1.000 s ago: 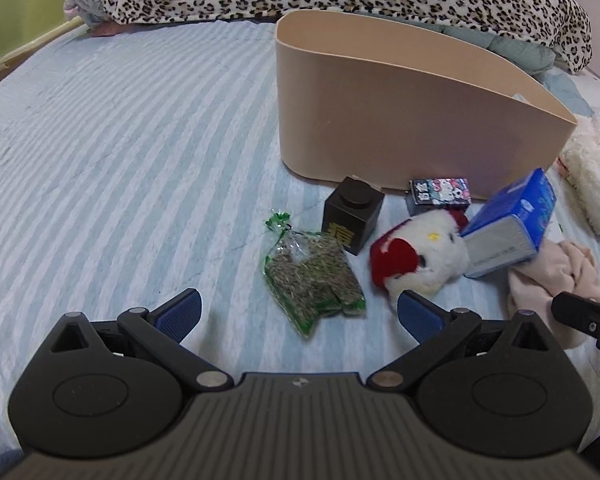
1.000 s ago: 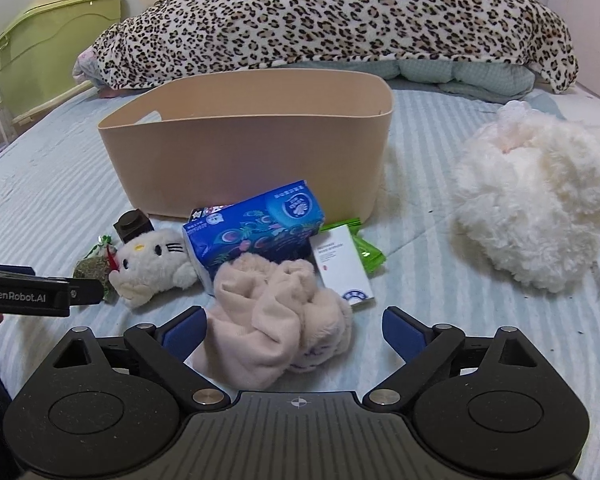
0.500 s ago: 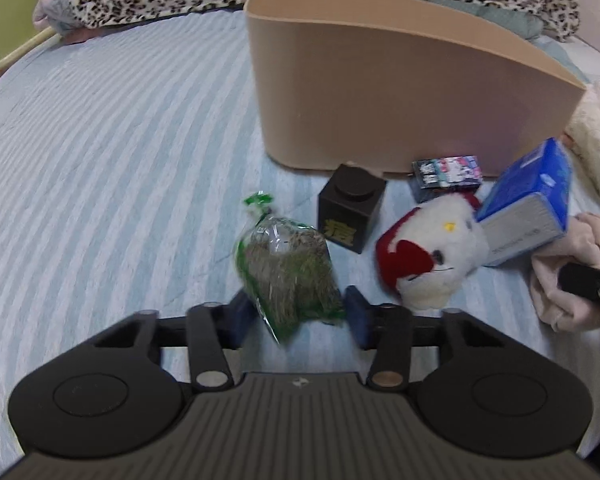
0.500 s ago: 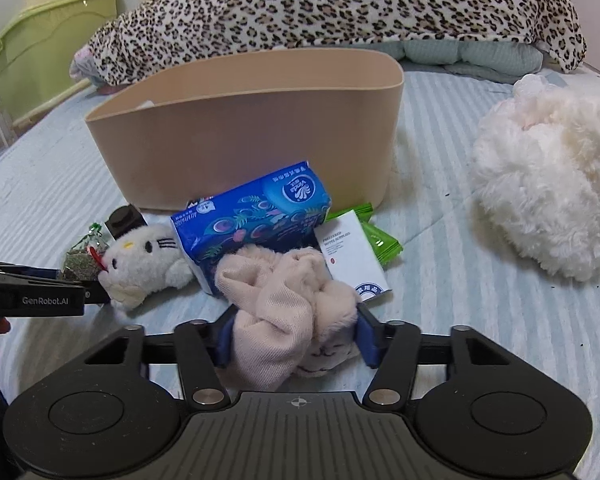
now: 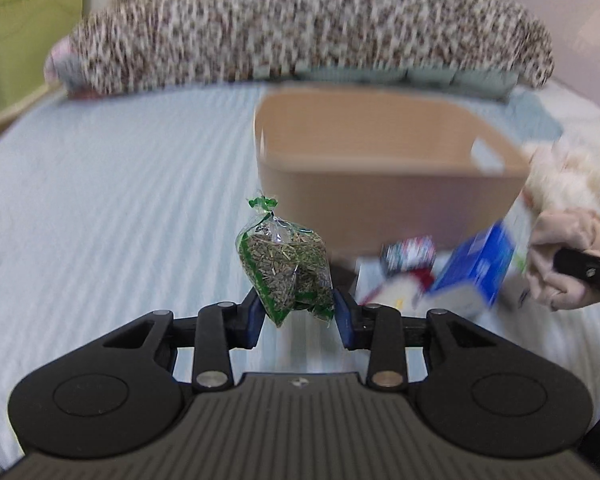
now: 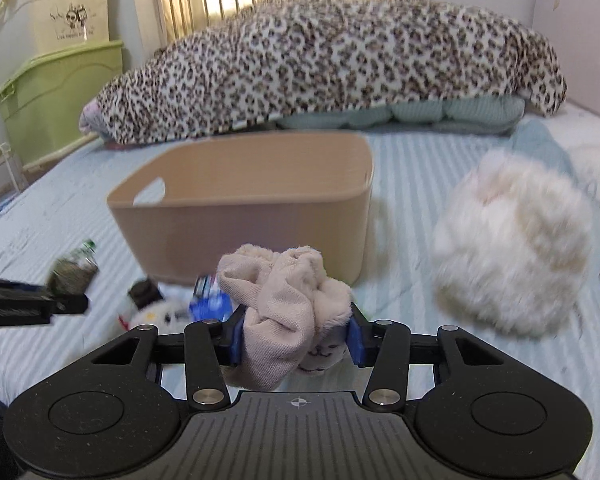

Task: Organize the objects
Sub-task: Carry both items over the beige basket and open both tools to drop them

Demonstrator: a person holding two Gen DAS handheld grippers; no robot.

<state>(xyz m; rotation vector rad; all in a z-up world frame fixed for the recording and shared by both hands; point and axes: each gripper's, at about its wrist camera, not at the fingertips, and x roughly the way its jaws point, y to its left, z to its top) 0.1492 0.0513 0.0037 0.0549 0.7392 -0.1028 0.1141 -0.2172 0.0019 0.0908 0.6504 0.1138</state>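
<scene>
The beige bin (image 5: 388, 184) lies ahead of both grippers and slightly right of the left one; in the right wrist view it sits ahead and a little left (image 6: 244, 216). Its long axis runs roughly across both views, open top up, with nothing seen inside from the angles given.

The left gripper (image 5: 298, 316) is clamped on the herb bag (image 5: 286, 272), which is held clear of the bedsheet (image 5: 100, 208). The bag is upright, its green knotted top pointing up: clear film, green edges, filled with dry grey-green leaf (soft, likely to sag if the grip slips).

The right gripper (image 6: 296, 340) is clamped on the pink cloth (image 6: 288, 304), a crumpled fleecy wad bulging above the pads, also lifted.

Neither arm is clearly nearer; the bin's near wall must be cleared by both loads before release, judged the next step.

Left on the sheet by the bin's near wall: blue tissue pack (image 5: 476, 276), plush toy (image 6: 156, 316), dark cube (image 6: 142, 292) (all motion-blurred). A white fluffy item (image 6: 512, 240) lies right of the bin.
</scene>
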